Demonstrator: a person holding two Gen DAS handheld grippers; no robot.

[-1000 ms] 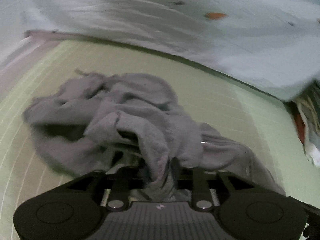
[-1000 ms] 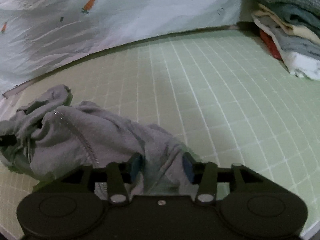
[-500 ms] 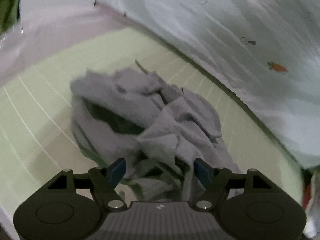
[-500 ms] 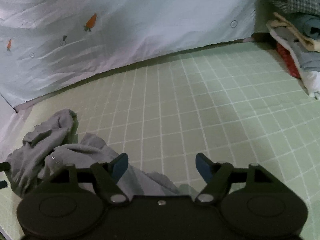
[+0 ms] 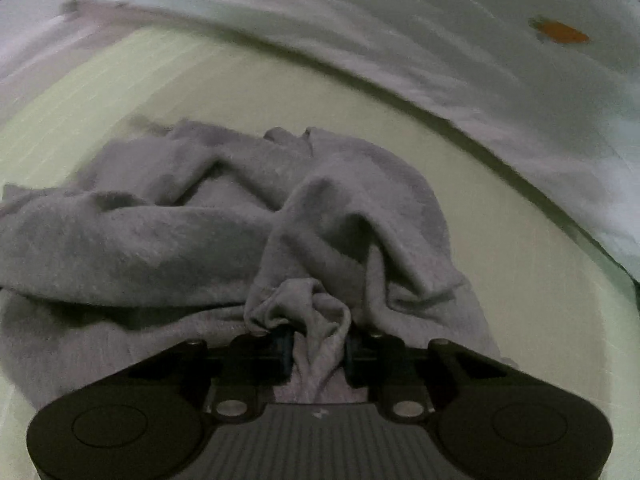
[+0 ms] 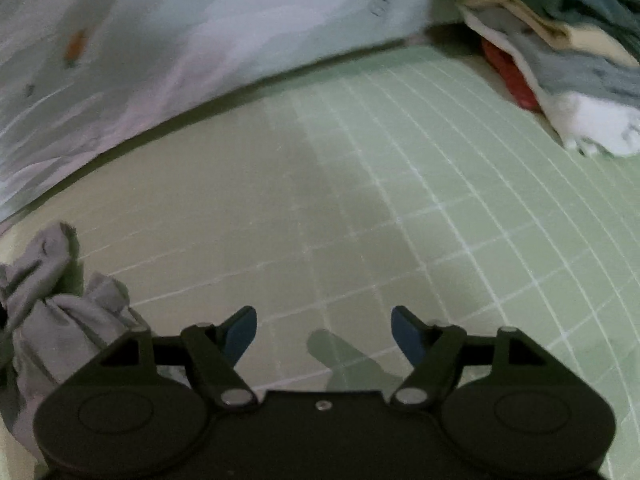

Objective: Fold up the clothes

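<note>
The grey garment (image 5: pixel 224 236) lay crumpled on the green mat (image 6: pixel 400 200), so flattening and every fold remained. The left gripper (image 5: pixel 316 344) pinched a bunched edge of it. The right gripper (image 6: pixel 323 332) was spread wide over bare mat, holding nothing. A stack (image 6: pixel 560 60), probably folded clothes, sat far right, cut off by the frame; motion blur hid the garment's type

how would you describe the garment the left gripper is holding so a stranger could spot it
On the green grid mat, below the pale carrot-print sheet, a crumpled grey fleece garment lies alone in a heap. The left gripper pinches a fold of it. Unlike the folded clothes stack at the mat's far right, it is loose and unfolded.
</note>
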